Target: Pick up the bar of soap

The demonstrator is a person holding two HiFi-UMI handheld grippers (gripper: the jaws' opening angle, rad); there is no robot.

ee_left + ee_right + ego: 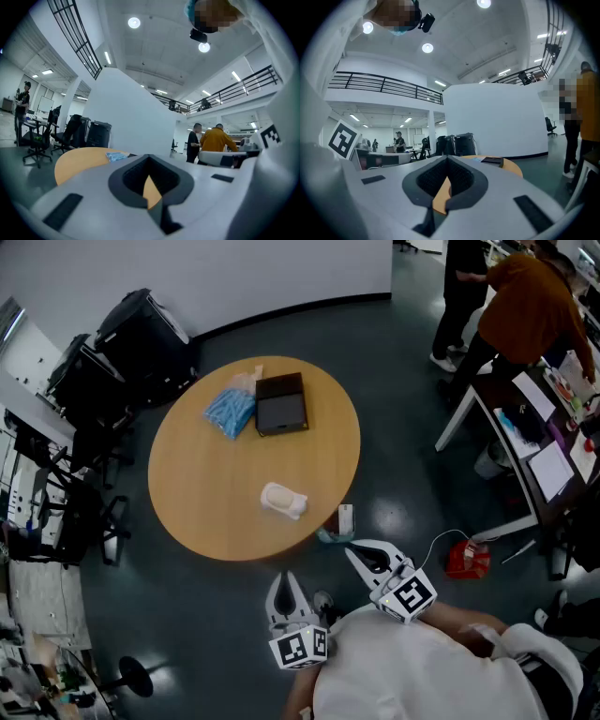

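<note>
Looking down in the head view, we find the bar of soap (pixel 283 500) lying alone near the round table's (pixel 202 512) front edge, apart from the blue packet (pixel 231 411) and dark box (pixel 281 403), so open to a grasp. The left gripper (pixel 285 579) and right gripper (pixel 353 548) hang low by the body, short of the rim. In the left gripper view, we see the jaws together, empty, aimed across the tabletop. In the right gripper view, likewise.

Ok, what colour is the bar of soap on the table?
Off-white. The bar of soap shows clearest in the head view, lying on the tan round table.
</note>
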